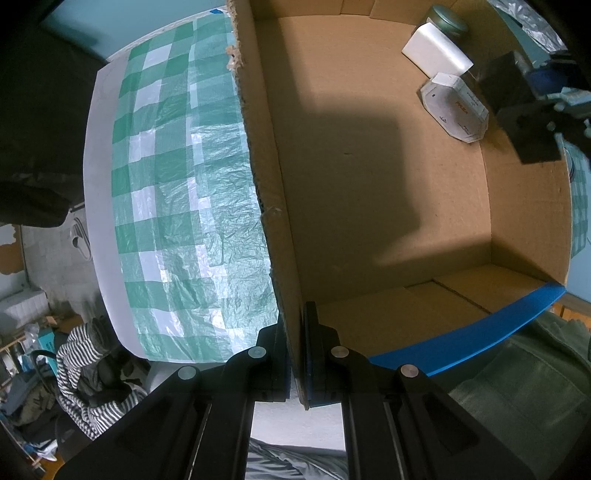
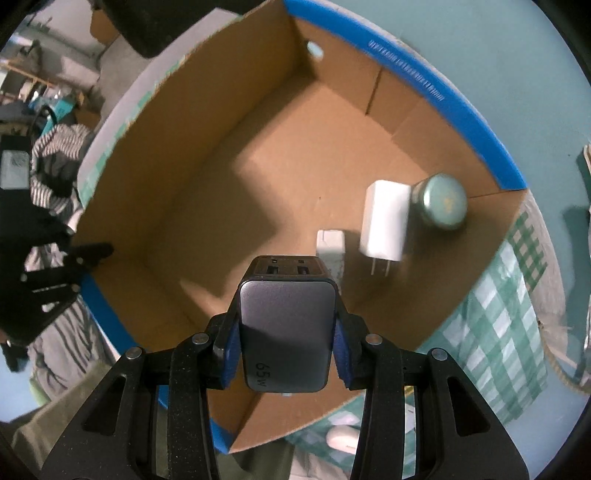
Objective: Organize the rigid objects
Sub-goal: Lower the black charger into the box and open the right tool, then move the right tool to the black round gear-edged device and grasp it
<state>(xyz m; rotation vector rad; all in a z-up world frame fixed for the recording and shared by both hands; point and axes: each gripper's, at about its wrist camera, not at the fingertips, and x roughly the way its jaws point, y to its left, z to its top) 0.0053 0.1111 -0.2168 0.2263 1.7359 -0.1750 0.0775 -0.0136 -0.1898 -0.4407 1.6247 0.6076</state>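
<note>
An open cardboard box [image 1: 388,155] with blue outer sides stands on a green checked tablecloth [image 1: 173,192]. My left gripper [image 1: 295,354] is shut on the box's left wall. My right gripper [image 2: 286,336] is shut on a dark grey 65W charger [image 2: 286,332] and holds it above the box [image 2: 207,192]; it shows in the left wrist view too [image 1: 517,107]. Inside the box lie a white charger [image 2: 384,225] [image 1: 436,50], a small white octagonal box [image 1: 454,107] [image 2: 330,247] and a round green tin [image 2: 441,201] [image 1: 445,18].
The checked cloth [image 2: 495,321] covers the table around the box. A small white object [image 2: 343,435] lies on the cloth near the box's near wall. Striped clothing [image 1: 85,373] and clutter lie on the floor beyond the table edge.
</note>
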